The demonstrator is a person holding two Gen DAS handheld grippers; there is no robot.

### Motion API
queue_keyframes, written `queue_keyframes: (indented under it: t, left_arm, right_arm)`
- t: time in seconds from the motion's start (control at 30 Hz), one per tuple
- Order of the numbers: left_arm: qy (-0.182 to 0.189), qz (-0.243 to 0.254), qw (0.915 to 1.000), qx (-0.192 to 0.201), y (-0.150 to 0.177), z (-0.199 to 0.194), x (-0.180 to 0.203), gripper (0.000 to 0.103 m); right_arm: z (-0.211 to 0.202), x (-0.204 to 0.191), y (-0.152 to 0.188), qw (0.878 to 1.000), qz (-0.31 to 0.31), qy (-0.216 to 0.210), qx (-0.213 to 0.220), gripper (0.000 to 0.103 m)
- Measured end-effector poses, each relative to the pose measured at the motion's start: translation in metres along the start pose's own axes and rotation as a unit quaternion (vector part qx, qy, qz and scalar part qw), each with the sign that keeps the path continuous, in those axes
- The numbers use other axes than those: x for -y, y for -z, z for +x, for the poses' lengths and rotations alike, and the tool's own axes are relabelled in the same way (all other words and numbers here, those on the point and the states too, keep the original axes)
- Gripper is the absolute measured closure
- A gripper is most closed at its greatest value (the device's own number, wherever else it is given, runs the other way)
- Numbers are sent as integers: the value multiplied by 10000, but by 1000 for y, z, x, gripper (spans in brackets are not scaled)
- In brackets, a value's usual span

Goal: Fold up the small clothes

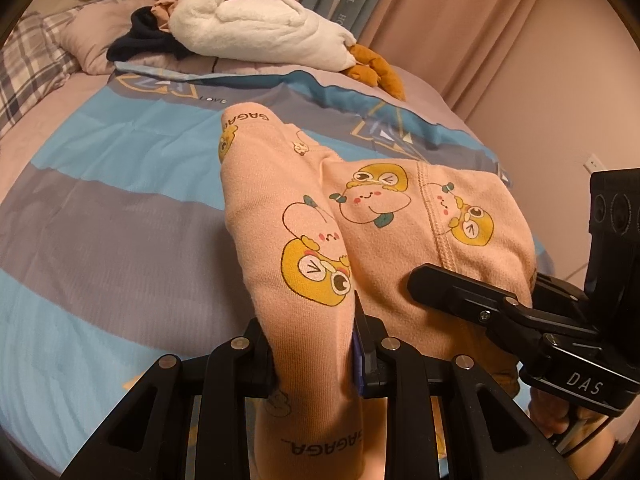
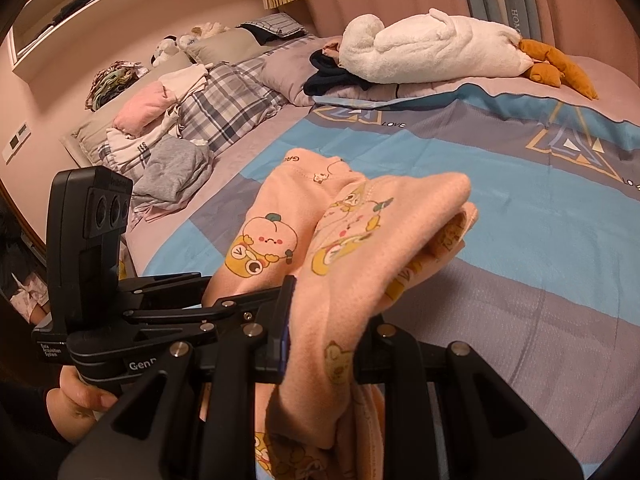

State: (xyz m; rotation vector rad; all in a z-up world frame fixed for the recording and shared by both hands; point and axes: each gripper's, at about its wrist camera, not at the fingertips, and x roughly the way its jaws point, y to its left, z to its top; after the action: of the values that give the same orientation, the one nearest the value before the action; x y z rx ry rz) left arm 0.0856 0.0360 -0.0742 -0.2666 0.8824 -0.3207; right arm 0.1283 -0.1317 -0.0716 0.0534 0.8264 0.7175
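Observation:
A small peach-pink garment (image 1: 384, 216) printed with yellow cartoon figures is held up over the bed by both grippers. My left gripper (image 1: 316, 344) is shut on its left part, the cloth pinched between the fingers and hanging below. My right gripper (image 2: 320, 340) is shut on the other part of the same garment (image 2: 360, 240), which drapes forward in a folded bunch. In the left wrist view the right gripper (image 1: 472, 296) comes in from the right side against the cloth. In the right wrist view the left gripper (image 2: 224, 304) reaches in from the left.
The bed has a blue and grey striped cover (image 2: 520, 240). A white plush goose (image 2: 432, 44) and dark clothing (image 2: 332, 76) lie at the far end. Piles of folded and loose clothes (image 2: 168, 148) and plaid pillows (image 2: 228, 104) lie along the left. Pink curtains (image 1: 460, 20) hang behind.

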Motion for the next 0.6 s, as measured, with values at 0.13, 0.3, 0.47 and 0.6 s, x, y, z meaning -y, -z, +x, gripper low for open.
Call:
queue_keyframes:
  t: [0.13, 0.3, 0.47, 0.6]
  left_arm:
    - [-8, 32, 10000, 22, -7, 5, -2, 77]
    - [-30, 76, 9999, 64, -17, 13, -5, 77]
    - [-72, 109, 9999, 92, -27, 22, -9, 77]
    - [-121, 132, 9998, 83, -35, 31, -12, 77]
  right_arm:
    - [6, 4, -7, 10000, 9, 21, 14, 80]
    - [13, 11, -18, 10000, -14, 53, 35, 81]
    - [23, 21, -28, 9999, 30, 66, 98, 80]
    - [31, 29, -36, 9999, 82, 65, 115, 80]
